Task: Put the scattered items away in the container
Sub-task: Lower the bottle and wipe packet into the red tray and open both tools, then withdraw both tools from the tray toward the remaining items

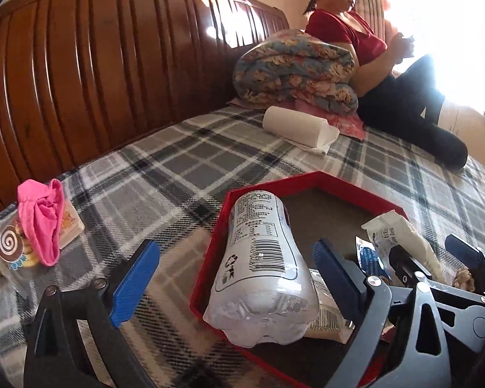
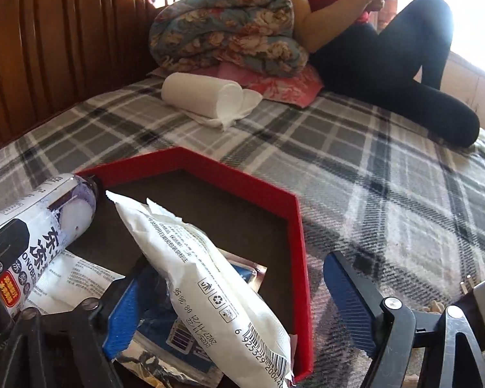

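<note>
A red box (image 1: pixel 307 184) lies on a plaid bed. Inside it, a white bottle (image 1: pixel 262 278) leans on the rim beside a white packet (image 2: pixel 210 278), apparently just dropped. The left gripper (image 1: pixel 236 278) and right gripper (image 2: pixel 236 310) hover above with jaws wide open, holding nothing. Left of the box, a pink cloth (image 1: pixel 43 216) and snack packet (image 1: pixel 9 252) remain outside.

Between our left gripper's (image 1: pixel 236 278) wide-open blue fingers (image 1: pixel 134 283) lies a white bottle (image 1: pixel 262 278), propped on the red box's (image 1: pixel 210 258) rim; pink cloth (image 1: pixel 43 216) lies beyond the left finger.

A home bedroom: wooden headboard (image 1: pixel 80 64), plaid bedspread (image 1: pixel 177 161), folded floral quilt (image 1: pixel 294 68)
</note>
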`<state>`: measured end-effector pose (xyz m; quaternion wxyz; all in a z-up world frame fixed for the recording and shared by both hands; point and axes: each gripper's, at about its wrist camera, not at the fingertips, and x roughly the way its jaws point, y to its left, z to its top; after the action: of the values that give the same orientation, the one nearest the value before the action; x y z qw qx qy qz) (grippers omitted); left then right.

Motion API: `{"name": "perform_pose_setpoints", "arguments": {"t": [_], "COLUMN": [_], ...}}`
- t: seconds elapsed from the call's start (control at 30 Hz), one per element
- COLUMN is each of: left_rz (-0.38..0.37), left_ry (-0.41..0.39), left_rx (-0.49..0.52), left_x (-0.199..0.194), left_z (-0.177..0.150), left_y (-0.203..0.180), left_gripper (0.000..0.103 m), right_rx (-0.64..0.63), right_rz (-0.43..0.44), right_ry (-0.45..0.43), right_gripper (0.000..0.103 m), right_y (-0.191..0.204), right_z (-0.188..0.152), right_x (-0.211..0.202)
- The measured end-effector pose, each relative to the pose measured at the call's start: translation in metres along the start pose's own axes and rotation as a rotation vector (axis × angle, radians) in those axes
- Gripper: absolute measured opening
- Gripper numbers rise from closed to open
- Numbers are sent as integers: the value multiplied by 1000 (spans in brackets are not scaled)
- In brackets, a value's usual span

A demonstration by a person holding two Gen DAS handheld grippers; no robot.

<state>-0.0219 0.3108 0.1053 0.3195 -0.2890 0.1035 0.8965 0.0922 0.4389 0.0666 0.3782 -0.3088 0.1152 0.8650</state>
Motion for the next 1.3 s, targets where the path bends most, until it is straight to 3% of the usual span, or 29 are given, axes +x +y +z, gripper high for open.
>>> {"name": "perform_pose_setpoints", "arguments": {"t": [0.03,0.13,0.4,0.77,0.87,0.97,1.13,1.3], "left_rz": [-10,-32,-19,-16,40,150,360,458], "left_ry": [-6,-25,-104,-60,-57,-56,-56,-7], "left_rx": [3,44,150,41,30,39,-6,-89], "left_x": [-2,-6,-32,-65,-84,-106,-143,-162], "left_z": [1,3,2,6,-7,-27,-68,-96], "left_y": [-1,-12,-32,2,23,52,119,183], "left_gripper": [102,103,103,103,103,103,103,103], "right_rx": [-4,-48,-238,-191,-154,-146,-127,-117], "right_rz": [7,31,-31,13,27,56,197,341], "right_ry": [0,-20,-109,-155,-144,-159,-142,-112], "right_gripper": [98,99,101,103,103,103,103,103], "right_y": [1,12,38,32,29,38,71,121], "right_z": [-1,-3,-6,-9,-15,-25,-38,-50], "right_x": [-1,-7,-31,-73,-83,-95,-108,-117]}}
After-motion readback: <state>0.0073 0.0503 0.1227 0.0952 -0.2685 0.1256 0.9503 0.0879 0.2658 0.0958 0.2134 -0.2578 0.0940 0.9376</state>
